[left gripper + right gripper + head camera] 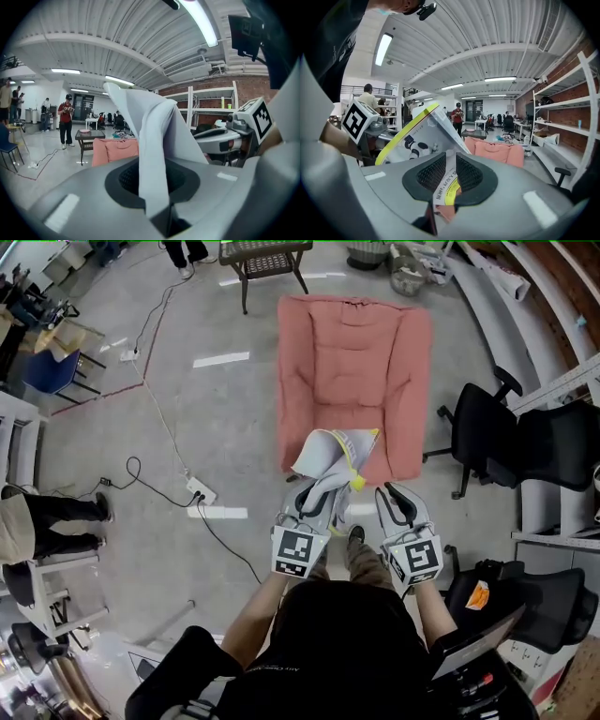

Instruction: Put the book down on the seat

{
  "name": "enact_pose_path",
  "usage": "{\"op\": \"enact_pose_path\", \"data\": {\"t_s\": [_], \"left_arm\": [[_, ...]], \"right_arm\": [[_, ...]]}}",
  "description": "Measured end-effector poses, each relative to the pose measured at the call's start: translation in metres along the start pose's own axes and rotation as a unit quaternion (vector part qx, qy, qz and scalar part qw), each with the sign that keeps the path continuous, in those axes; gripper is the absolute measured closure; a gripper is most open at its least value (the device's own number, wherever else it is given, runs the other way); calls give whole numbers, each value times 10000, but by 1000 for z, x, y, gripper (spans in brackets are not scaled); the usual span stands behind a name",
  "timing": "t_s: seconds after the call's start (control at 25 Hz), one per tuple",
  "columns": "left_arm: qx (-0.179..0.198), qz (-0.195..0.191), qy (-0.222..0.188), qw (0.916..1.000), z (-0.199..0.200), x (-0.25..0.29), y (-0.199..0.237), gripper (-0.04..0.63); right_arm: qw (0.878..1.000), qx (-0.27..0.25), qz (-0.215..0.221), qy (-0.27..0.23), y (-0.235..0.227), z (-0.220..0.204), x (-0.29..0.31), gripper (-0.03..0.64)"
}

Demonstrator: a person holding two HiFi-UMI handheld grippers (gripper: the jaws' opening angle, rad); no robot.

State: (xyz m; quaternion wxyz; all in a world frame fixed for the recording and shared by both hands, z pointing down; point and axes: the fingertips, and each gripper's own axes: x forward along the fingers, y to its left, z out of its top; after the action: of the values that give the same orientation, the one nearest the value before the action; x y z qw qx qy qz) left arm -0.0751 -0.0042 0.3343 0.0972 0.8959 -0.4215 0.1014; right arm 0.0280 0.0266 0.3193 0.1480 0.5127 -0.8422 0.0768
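Left gripper (315, 499) is clamping the book (328, 454) by its grey pages, and right gripper (394, 501) is pinching a yellow-edged corner. Book is hanging open, held up at the near edge of the seat (356, 362) — seat lying straight ahead of both grippers.

Head cam overhead; others toward seat (354, 381)

I'm seeing the left tool (154, 187) clamping the book (154, 136), whose pale pages are rising straight up from its jaws. Ahead of the tool the pink seat (115, 151) is sitting beside a low table (91, 136). The right tool (234, 136) is hovering off to its right.
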Motion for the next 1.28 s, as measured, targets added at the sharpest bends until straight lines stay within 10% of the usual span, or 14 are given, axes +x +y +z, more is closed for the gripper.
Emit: {"op": "enact_pose_path", "data": {"t_s": [0.56, 1.28], "left_arm": [[45, 425, 640, 9970, 0, 88, 33, 526], [-840, 642, 1026, 9891, -24, 175, 57, 526]], "right_arm": [[9980, 479, 417, -71, -73, -7, 73, 535], [9948, 172, 955, 305, -179, -52, 137, 534]]}}
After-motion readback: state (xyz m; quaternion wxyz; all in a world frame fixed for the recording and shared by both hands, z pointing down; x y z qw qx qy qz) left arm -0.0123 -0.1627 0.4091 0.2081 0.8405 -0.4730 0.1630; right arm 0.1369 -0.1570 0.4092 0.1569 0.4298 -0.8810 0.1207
